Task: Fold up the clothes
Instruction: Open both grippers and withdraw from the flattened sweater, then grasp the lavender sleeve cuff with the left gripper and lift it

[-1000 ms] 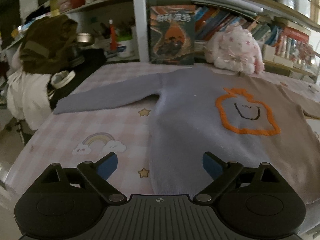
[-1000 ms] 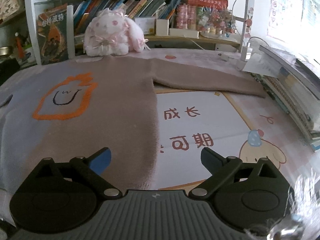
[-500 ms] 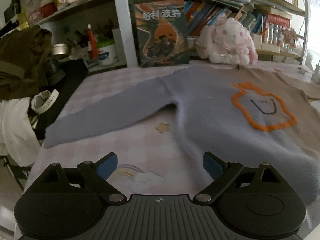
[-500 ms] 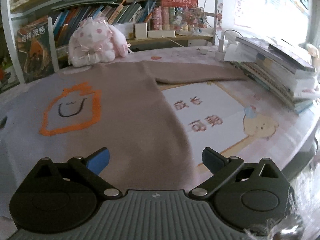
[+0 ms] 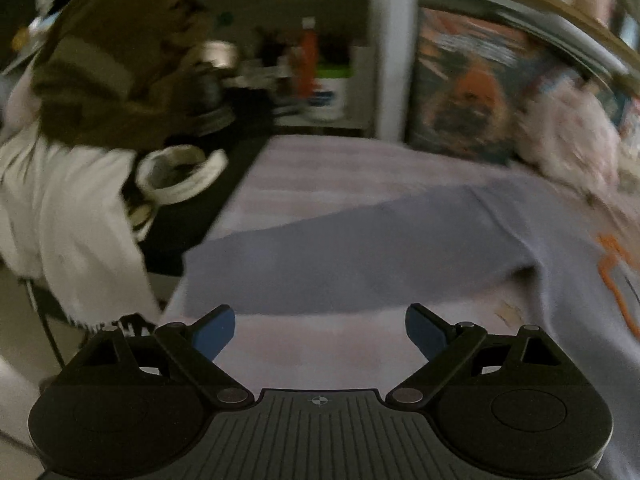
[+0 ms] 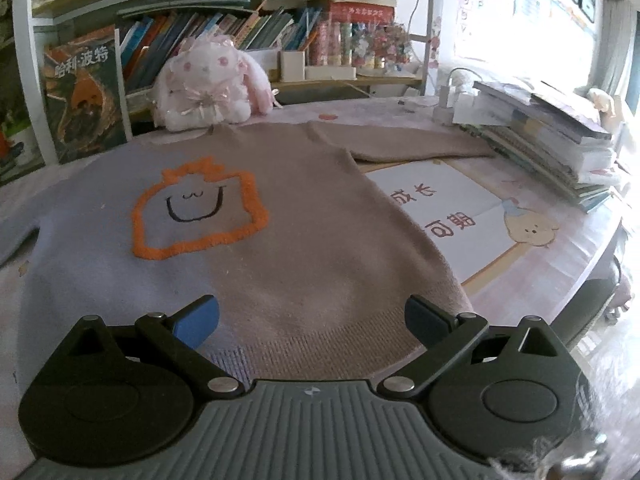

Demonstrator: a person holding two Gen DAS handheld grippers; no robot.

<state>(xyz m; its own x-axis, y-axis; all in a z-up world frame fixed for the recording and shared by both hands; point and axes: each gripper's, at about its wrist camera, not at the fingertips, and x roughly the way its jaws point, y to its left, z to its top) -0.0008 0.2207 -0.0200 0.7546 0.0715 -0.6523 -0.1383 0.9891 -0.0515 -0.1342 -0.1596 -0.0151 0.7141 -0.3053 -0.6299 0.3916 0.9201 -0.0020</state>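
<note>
A two-tone sweater (image 6: pixel 312 240), lilac on the left half and tan on the right, lies flat on the table with an orange outlined face on its chest. Its tan sleeve (image 6: pixel 416 144) stretches right toward a book stack. In the blurred left wrist view the lilac sleeve (image 5: pixel 340 256) runs out to the left, its cuff near the table's left edge. My left gripper (image 5: pixel 320 328) hovers open just in front of that sleeve, nothing between its fingers. My right gripper (image 6: pixel 312 316) is open above the sweater's ribbed hem.
A pink plush rabbit (image 6: pixel 208 92) and a bookshelf (image 6: pixel 240 32) stand behind the sweater. A stack of books (image 6: pixel 552 140) sits at the right. White and brown clothes (image 5: pixel 80 152) hang off the left, by the table (image 5: pixel 304 352) edge. A printed mat (image 6: pixel 448 216) lies right of the sweater.
The left gripper has swung left, from the sweater's lilac body to its left sleeve and the table's left edge. The right gripper has drawn back and left toward the hem. Both stay open.
</note>
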